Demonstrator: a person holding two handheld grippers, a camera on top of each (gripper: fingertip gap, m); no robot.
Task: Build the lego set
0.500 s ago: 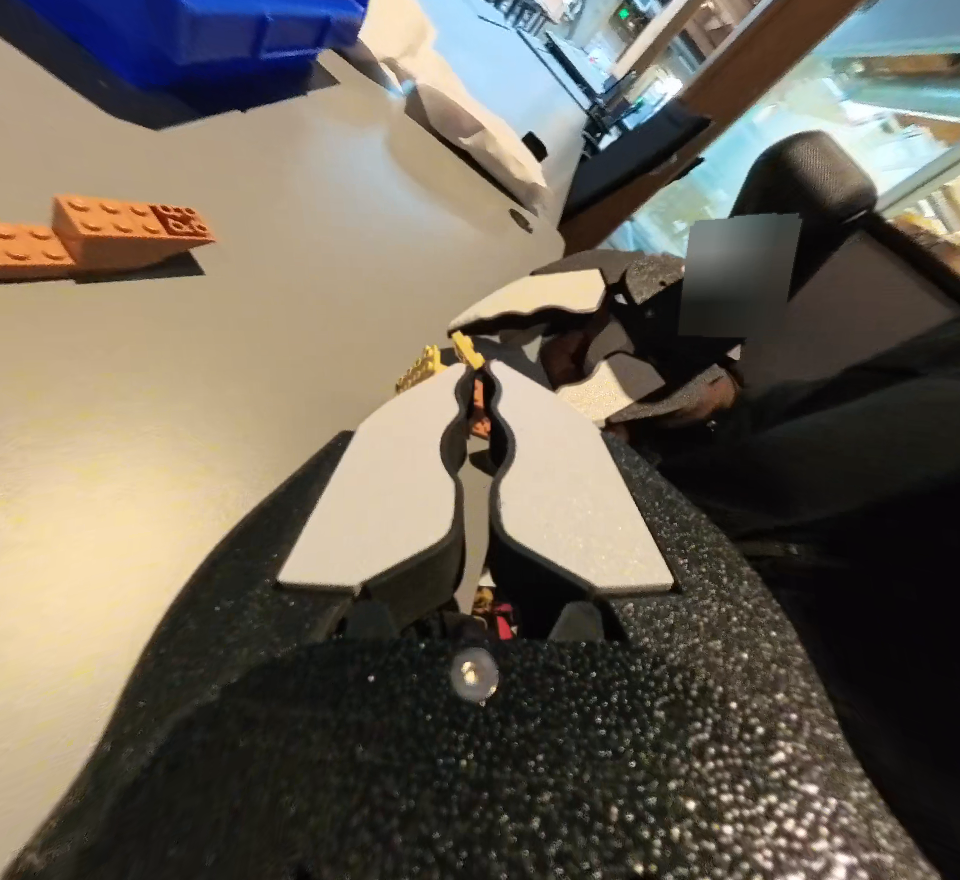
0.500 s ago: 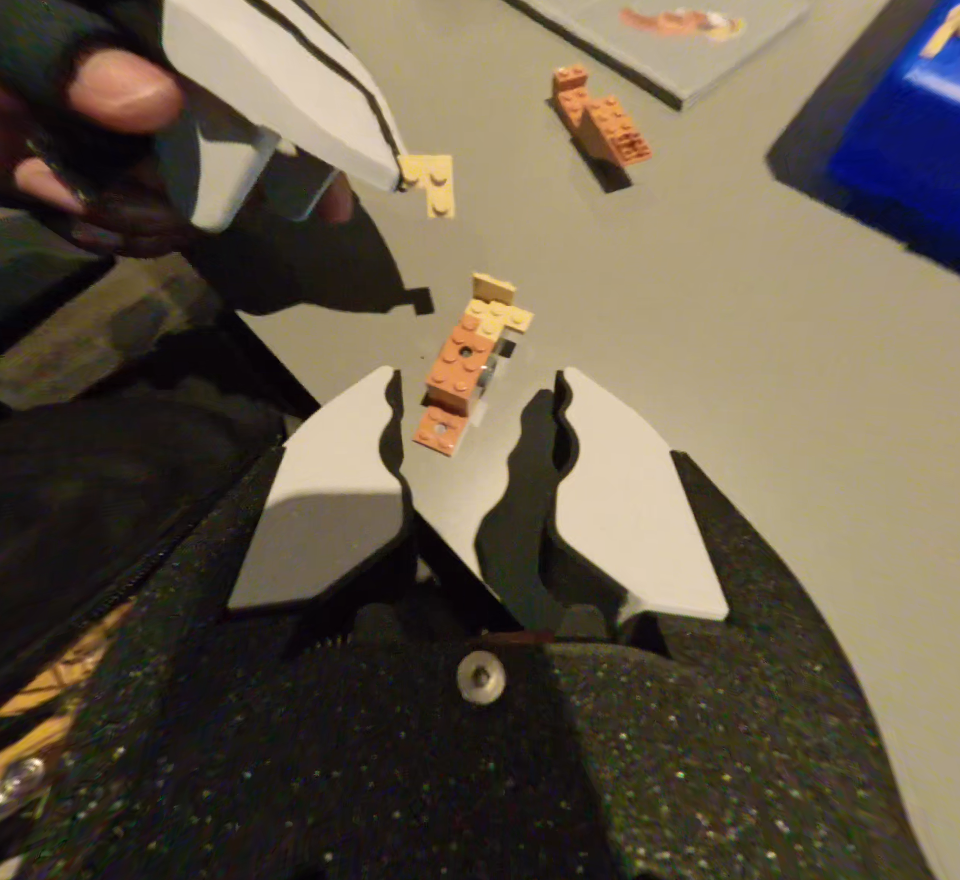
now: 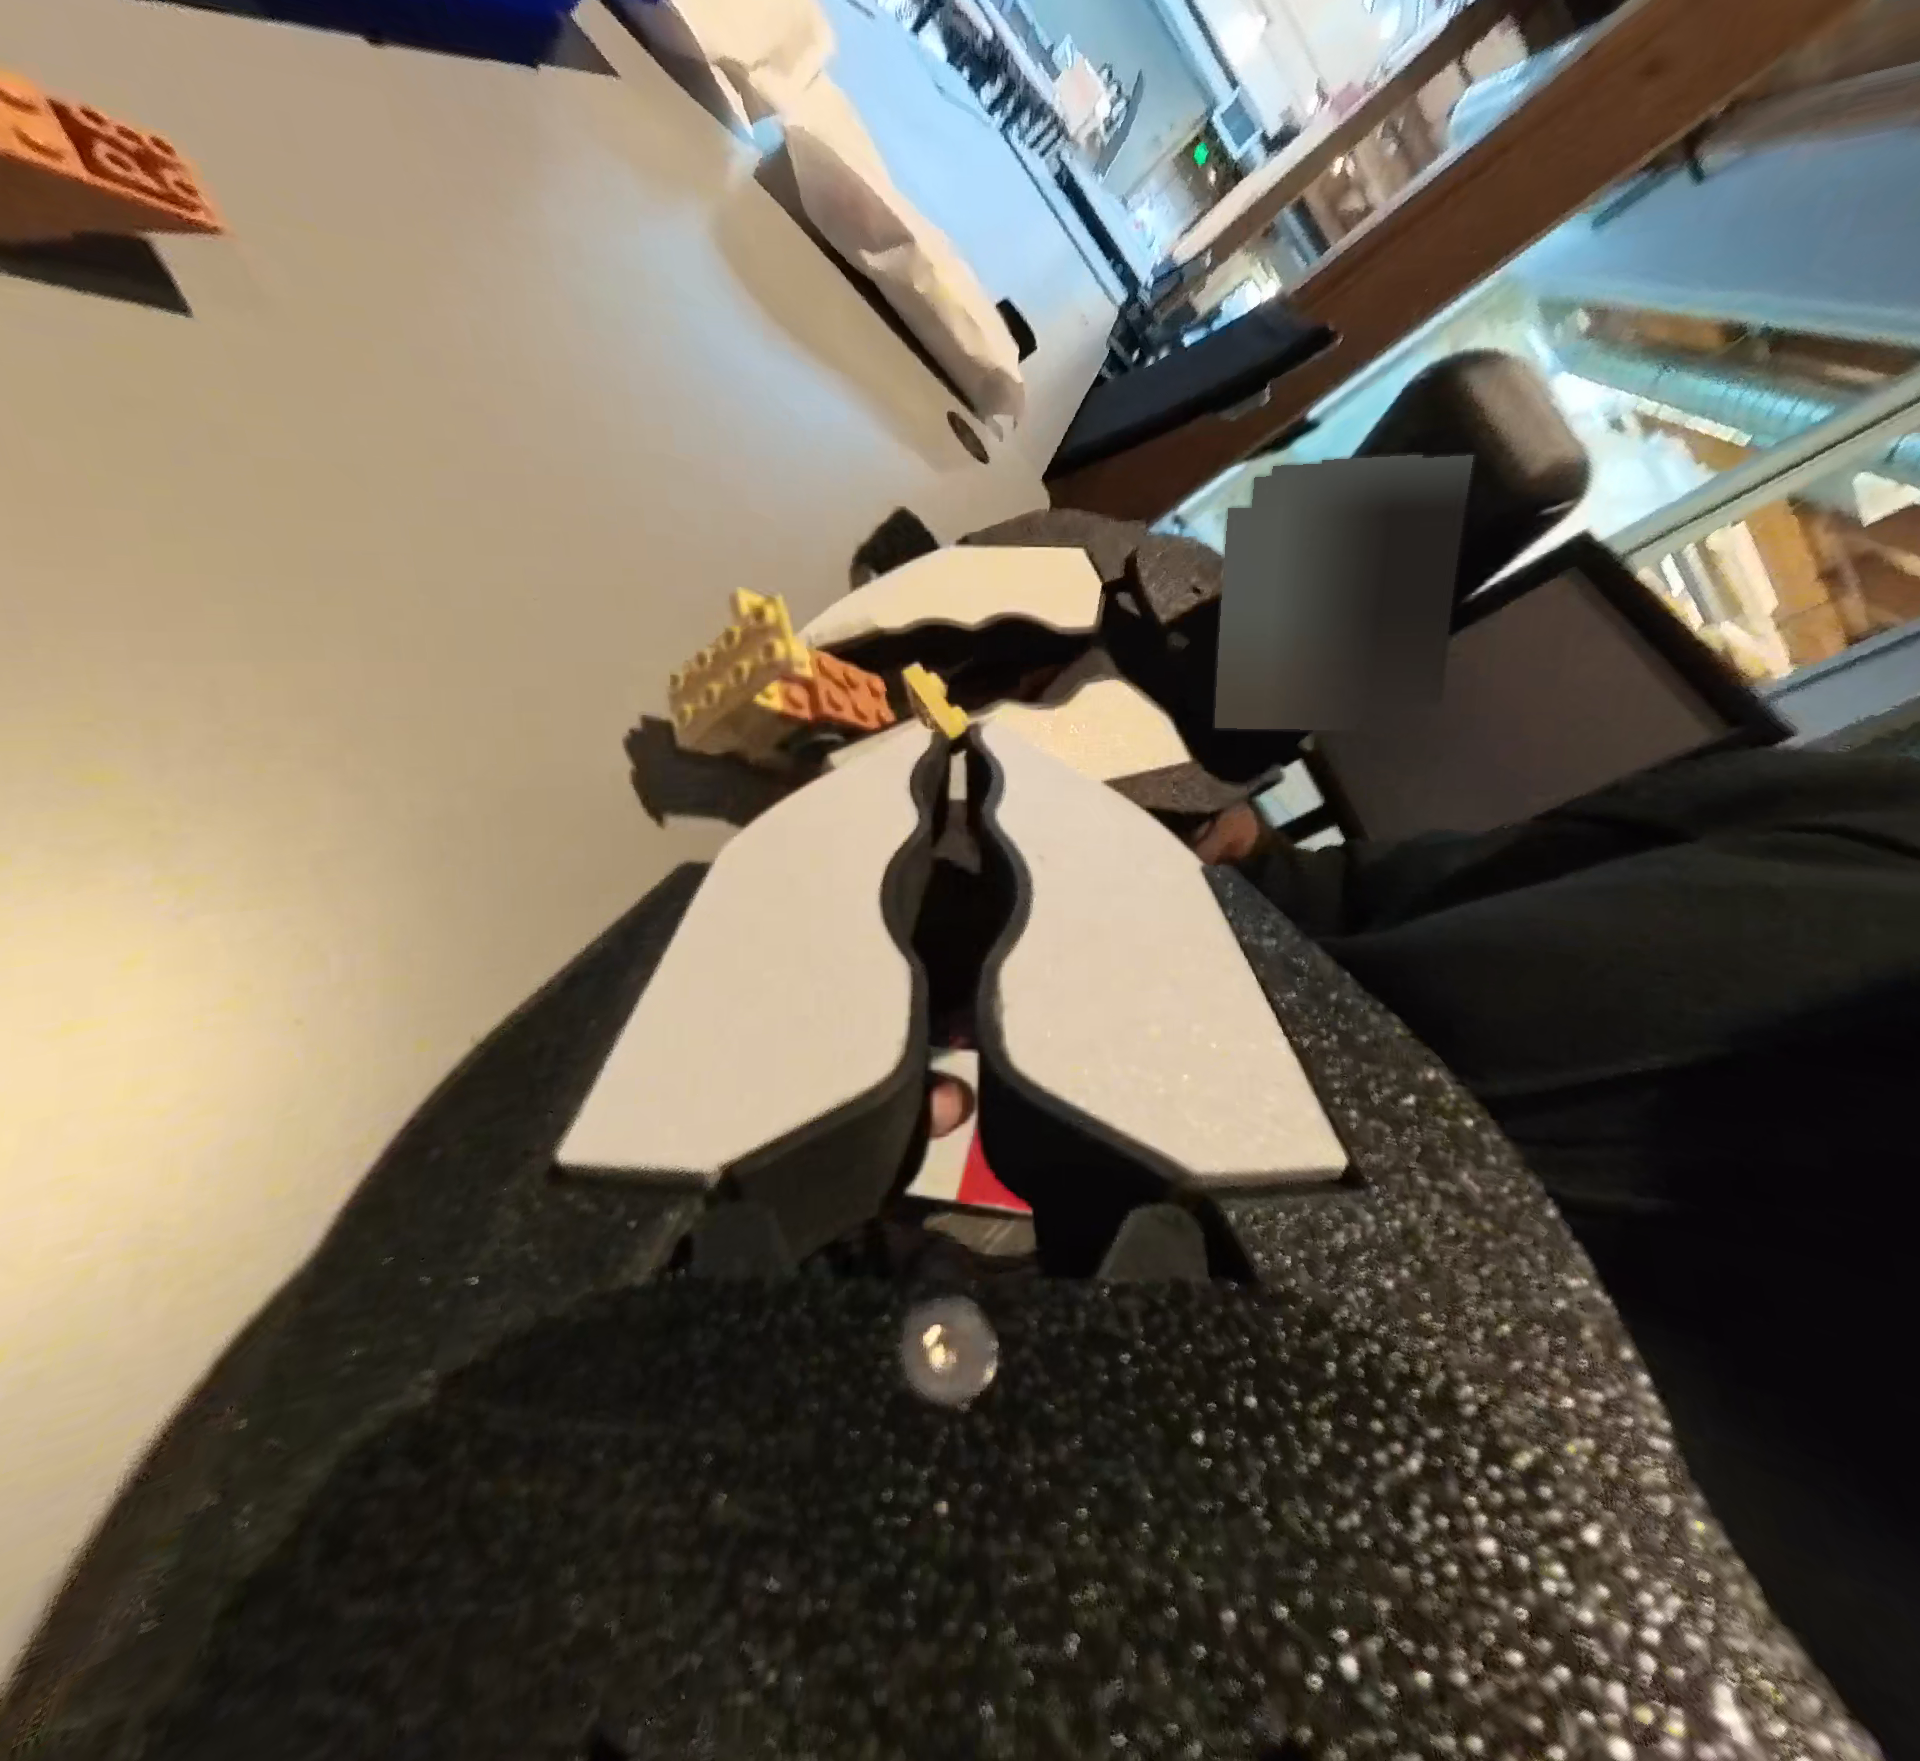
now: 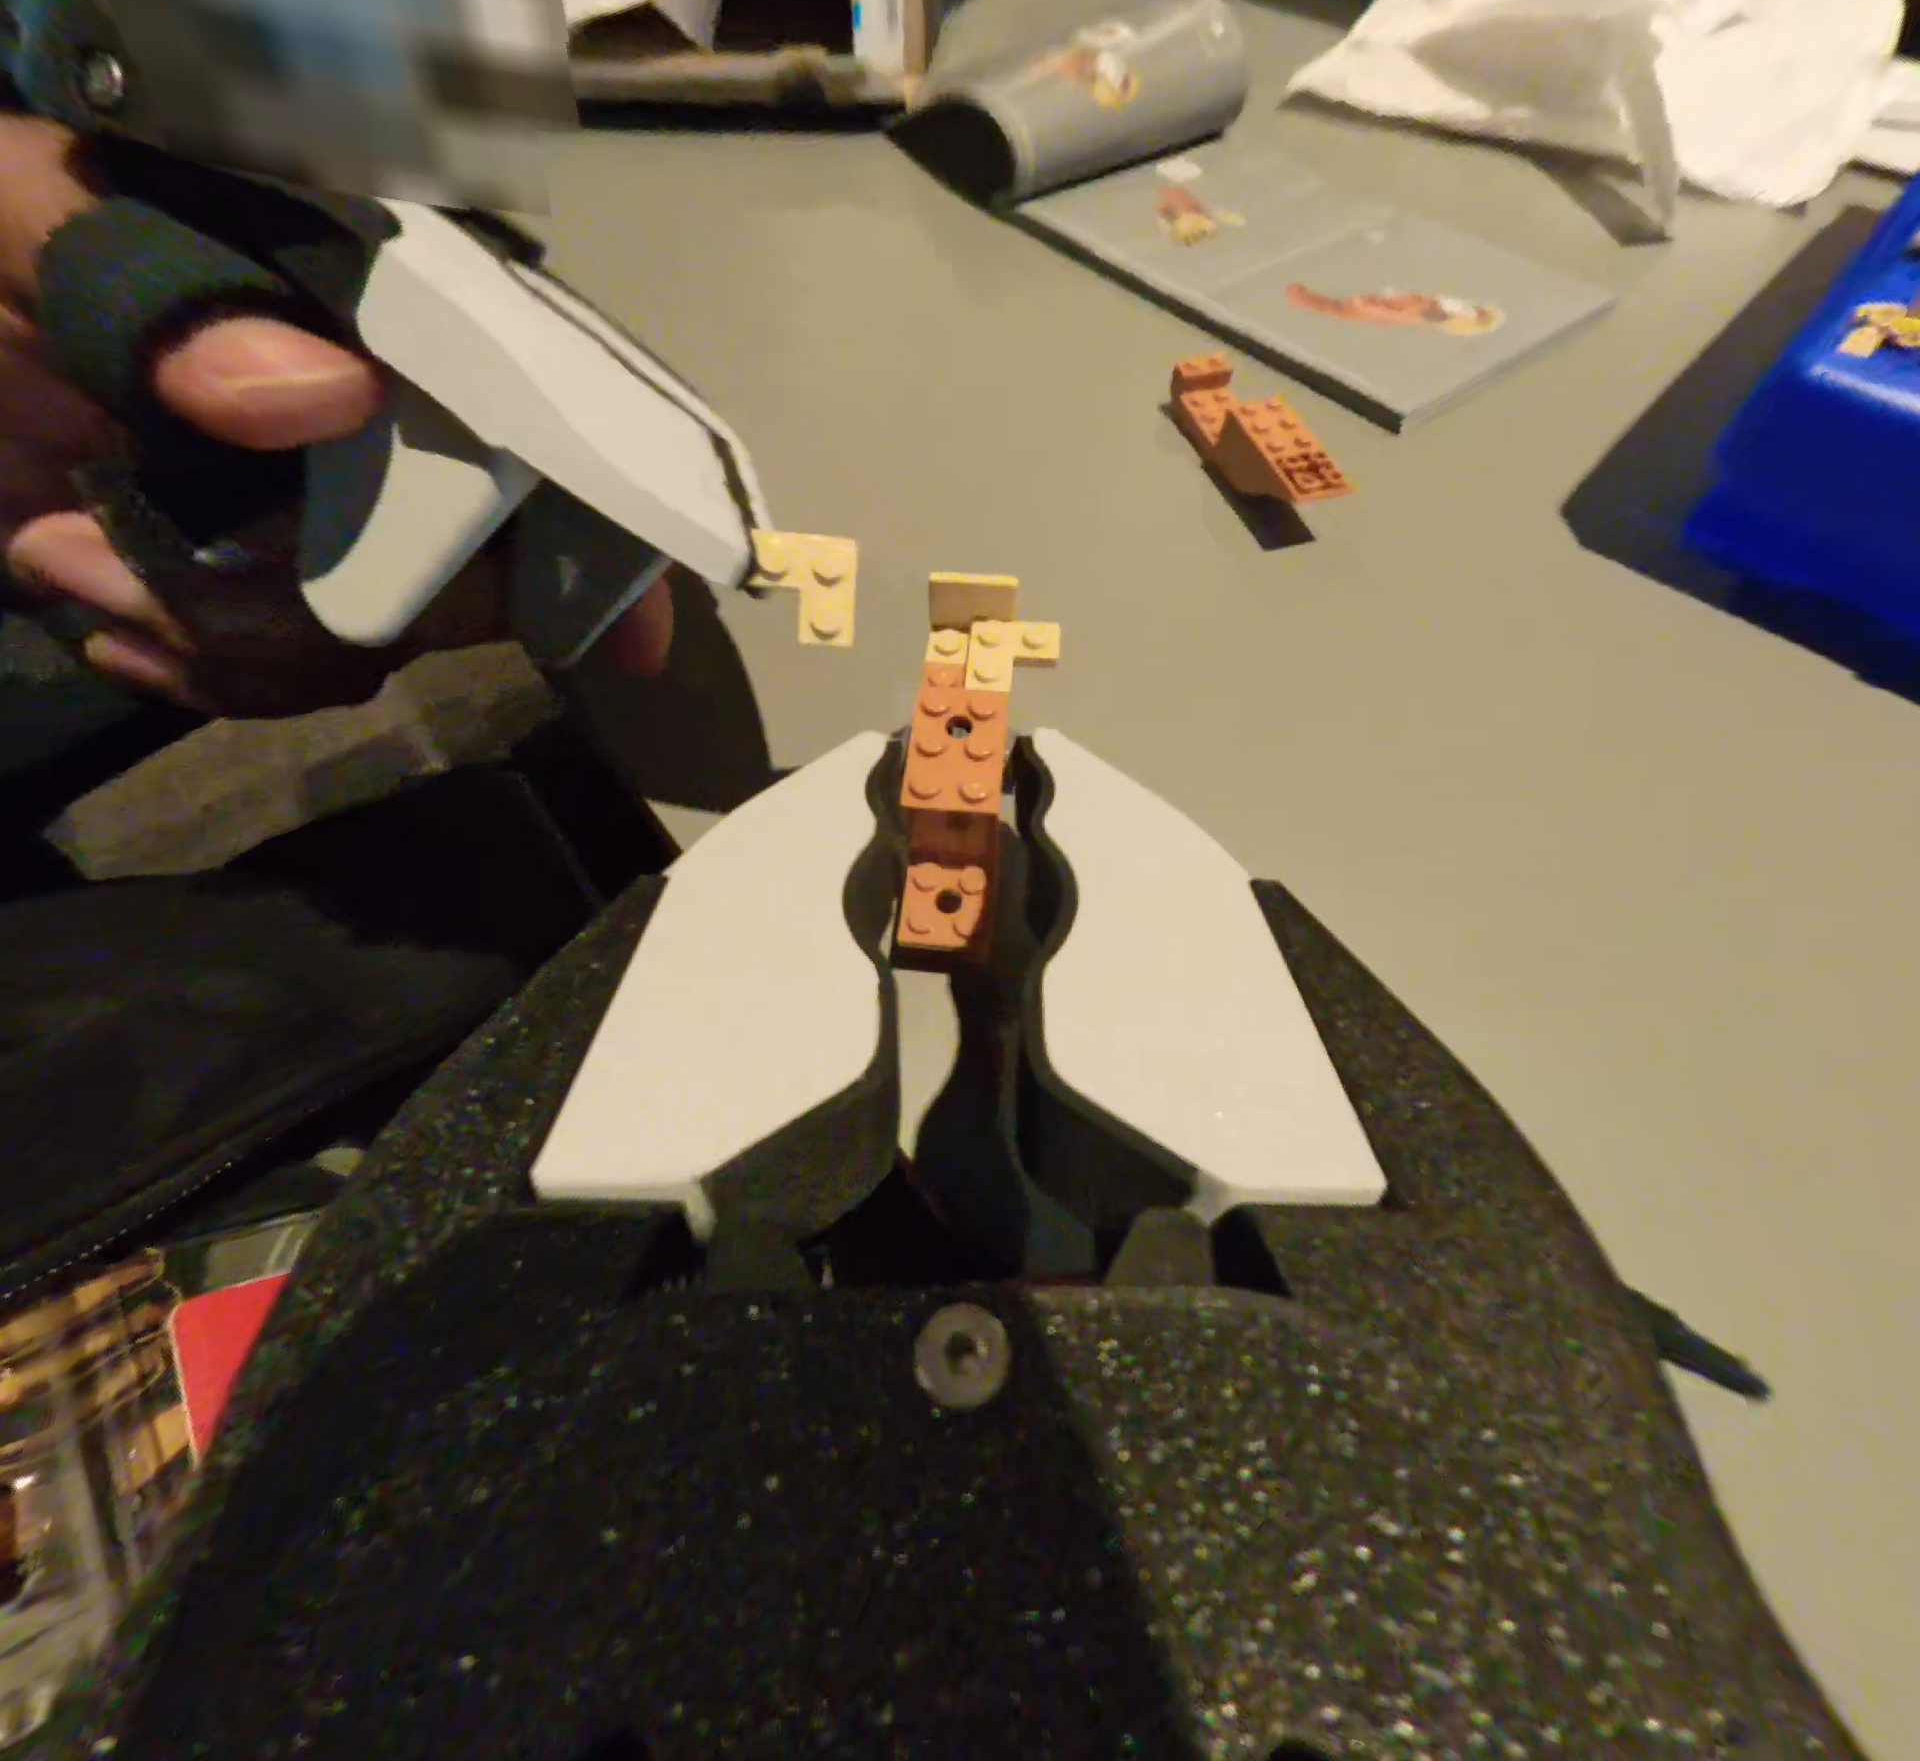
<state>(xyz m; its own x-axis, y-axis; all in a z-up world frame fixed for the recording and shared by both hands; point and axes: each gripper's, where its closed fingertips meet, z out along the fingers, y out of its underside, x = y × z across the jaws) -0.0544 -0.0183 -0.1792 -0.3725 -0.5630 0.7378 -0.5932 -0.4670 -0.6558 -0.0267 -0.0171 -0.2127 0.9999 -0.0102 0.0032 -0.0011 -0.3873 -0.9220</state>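
Lego assembly (image 4: pixel 954 776), orange with tan top: clamped at its sides in the right gripper (image 4: pixel 956 755), presumably steadied to receive a part. Tan corner plate (image 4: pixel 816 584): pinched by one end in the left gripper (image 4: pixel 750 558), at ten o'clock of the assembly, just beside it, not touching, studs up. Spare orange bricks (image 4: pixel 1257 438): tabletop (image 4: pixel 1455 828), two o'clock. Blue bin (image 4: pixel 1808 464): three o'clock.

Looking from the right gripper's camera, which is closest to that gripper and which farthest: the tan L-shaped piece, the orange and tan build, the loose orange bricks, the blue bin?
1. Orange and tan build: clamped in the right gripper.
2. Tan L-shaped piece: just ahead, left, held by the left gripper.
3. Loose orange bricks: farther, right.
4. Blue bin: far right edge.
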